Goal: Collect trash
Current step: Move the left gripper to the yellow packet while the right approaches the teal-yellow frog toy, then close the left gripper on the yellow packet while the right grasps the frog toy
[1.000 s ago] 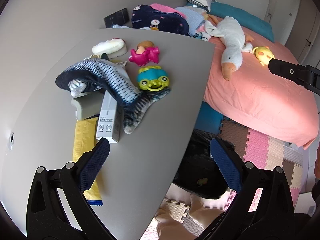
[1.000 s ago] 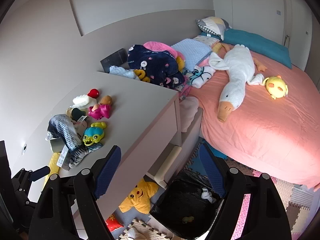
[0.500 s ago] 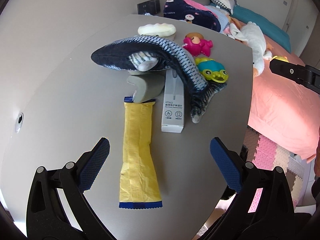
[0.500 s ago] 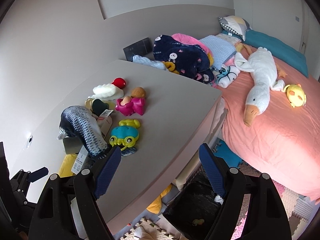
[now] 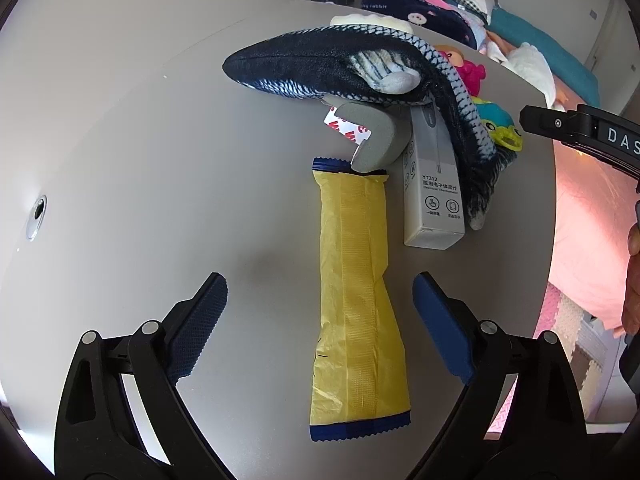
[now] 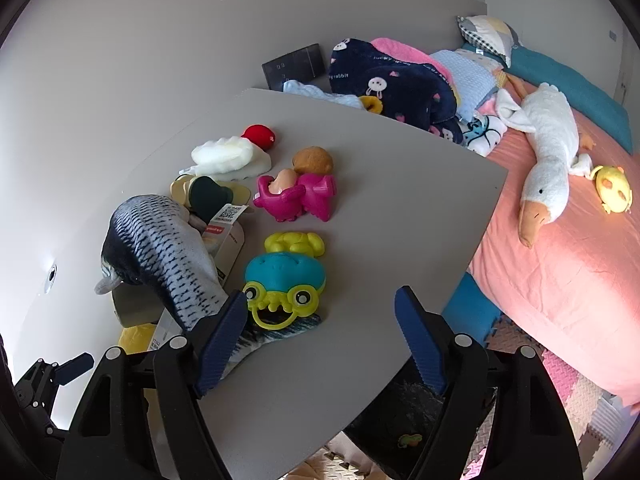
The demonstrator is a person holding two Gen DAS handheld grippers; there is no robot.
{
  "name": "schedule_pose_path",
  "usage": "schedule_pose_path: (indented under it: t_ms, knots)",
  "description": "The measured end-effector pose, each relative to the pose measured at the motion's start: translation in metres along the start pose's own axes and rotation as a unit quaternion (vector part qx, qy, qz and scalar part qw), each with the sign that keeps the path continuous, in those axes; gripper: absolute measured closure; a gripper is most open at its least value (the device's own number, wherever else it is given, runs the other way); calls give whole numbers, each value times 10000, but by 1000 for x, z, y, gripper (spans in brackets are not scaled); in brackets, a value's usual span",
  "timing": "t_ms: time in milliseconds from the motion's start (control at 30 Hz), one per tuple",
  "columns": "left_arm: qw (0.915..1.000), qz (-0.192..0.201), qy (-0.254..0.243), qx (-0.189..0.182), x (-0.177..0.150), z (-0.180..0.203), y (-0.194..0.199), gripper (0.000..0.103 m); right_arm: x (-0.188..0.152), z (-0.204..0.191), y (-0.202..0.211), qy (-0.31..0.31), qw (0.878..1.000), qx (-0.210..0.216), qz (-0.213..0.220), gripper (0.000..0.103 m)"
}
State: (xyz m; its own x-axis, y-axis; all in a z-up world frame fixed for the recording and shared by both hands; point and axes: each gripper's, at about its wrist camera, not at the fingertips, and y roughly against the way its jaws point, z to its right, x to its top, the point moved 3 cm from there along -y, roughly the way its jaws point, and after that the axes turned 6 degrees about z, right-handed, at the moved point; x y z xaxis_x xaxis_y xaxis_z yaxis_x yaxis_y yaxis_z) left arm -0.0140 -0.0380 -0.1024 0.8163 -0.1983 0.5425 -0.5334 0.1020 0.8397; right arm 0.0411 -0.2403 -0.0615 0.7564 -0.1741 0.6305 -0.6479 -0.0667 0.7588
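Note:
A long yellow wrapper [image 5: 356,292] with blue ends lies flat on the grey table [image 5: 160,160]. My left gripper [image 5: 320,308] hovers over it with a finger on each side; its jaws are closing and the pads do not touch the wrapper. A white thermometer box [image 5: 434,196] and a grey foam corner piece [image 5: 376,136] sit just beyond, under a plush fish [image 5: 352,64]. My right gripper [image 6: 320,312] hangs over the table's near edge, its jaws closing on nothing. A black trash bag [image 6: 404,412] stands on the floor below it.
Toys crowd the table: a frog rattle [image 6: 284,280], a pink doll toy [image 6: 296,196], a white plush [image 6: 228,156], a red ball [image 6: 260,136]. A pink bed [image 6: 560,272] with a plush goose [image 6: 548,160] lies right. Foam mats [image 6: 580,392] cover the floor.
The left gripper has swung from the table's edge to over the yellow wrapper, which now lies between its narrowing fingers. The right gripper has moved in over the table, nearer the toys.

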Motion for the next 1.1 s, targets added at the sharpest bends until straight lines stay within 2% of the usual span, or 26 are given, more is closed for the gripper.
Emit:
schedule_pose_path:
  t_ms: [233,633,700,800,867,933,1100]
  knots:
    - [10000,-65,68,-9,-4,-10,-5,23,3,-11,-20,63,9999,-22,-101,29]
    - [10000,-5,-3,-72,2,-12,-6,32,5,-23,-44,235,9994,-137,-207,29]
    - [10000,17,11,-63,3,-13,-6,32,6,-25,-48,271,9992,-157,-230,34]
    - [10000,67,35,-41,5,-14,-6,34,6,-27,-54,390,9986,-245,-262,54]
    - [9999,98,8,-61,7,-12,-6,38,8,-29,-55,511,9980,-258,-256,65]
    - [9999,113,-49,-101,9,-10,-6,48,9,-28,-56,472,9984,-181,-272,72]
    - [9997,134,-10,-179,18,-6,-10,70,10,-26,-55,464,9983,-95,-328,74]
